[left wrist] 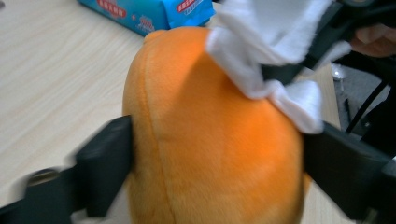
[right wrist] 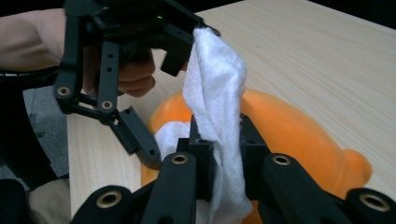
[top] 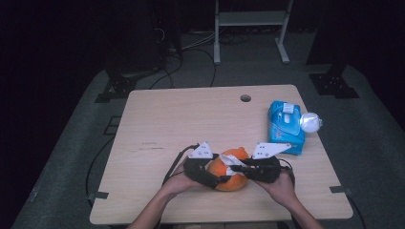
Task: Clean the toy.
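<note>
An orange plush toy [top: 232,182] lies near the table's front edge, between the person's two hands. My left gripper [top: 217,177] comes in from the left. In the left gripper view its black jaws stand against both sides of the plush toy [left wrist: 210,140], so my left gripper [left wrist: 219,158] is shut on it. My right gripper [right wrist: 219,158] is shut on a white wipe [right wrist: 215,88], which drapes over the top of the plush toy [right wrist: 299,135]. One of the left gripper's fingers [right wrist: 140,137] touches the toy's far end. The wipe [left wrist: 266,37] rests on the toy's upper right.
A blue pack of wipes [top: 285,126] lies at the table's right side, with a white round object [top: 310,122] at its right edge. A cable hole [top: 245,98] sits near the far edge of the wooden table [top: 191,119].
</note>
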Demonstrator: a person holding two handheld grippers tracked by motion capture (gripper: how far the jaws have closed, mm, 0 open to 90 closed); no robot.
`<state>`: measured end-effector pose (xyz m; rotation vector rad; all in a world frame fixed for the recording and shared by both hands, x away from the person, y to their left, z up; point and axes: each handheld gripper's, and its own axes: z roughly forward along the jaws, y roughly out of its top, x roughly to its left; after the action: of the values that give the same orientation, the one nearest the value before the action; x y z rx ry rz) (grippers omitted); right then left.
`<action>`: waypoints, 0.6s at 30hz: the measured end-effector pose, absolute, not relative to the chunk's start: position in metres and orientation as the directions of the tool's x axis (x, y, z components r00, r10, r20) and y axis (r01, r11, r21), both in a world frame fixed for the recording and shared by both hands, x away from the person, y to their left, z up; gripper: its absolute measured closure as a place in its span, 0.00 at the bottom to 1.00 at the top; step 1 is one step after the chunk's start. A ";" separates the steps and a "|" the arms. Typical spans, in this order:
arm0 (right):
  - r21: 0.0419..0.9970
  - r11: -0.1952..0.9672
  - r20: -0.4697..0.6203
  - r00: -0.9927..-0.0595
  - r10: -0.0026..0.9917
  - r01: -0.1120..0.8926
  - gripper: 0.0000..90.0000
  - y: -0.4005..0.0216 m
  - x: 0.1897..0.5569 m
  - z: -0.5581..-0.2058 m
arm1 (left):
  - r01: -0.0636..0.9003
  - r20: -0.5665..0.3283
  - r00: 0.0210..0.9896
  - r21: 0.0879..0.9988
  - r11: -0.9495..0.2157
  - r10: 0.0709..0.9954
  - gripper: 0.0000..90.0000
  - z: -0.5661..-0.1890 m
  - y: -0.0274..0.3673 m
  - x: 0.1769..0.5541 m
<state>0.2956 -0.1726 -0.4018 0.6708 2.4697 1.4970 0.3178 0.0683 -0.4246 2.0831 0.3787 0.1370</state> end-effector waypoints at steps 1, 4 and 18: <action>0.875 0.388 0.085 -0.882 0.464 0.289 0.88 -0.175 0.297 -0.400 | 0.190 -0.034 0.948 0.858 -0.477 0.316 0.27 -0.424 0.068 0.316; 0.881 0.365 0.088 -0.863 0.498 0.301 0.88 -0.190 0.305 -0.398 | 0.121 0.023 0.962 0.859 -0.497 0.273 0.31 -0.424 0.066 0.313; 0.864 0.352 0.139 -0.844 0.517 0.359 0.88 -0.203 0.308 -0.404 | 0.182 -0.035 0.957 0.845 -0.502 0.288 0.27 -0.419 0.068 0.317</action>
<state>0.3080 -0.2032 -0.4036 0.8006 2.4495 1.5030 0.3173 0.0683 -0.4189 2.1103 0.3312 0.1348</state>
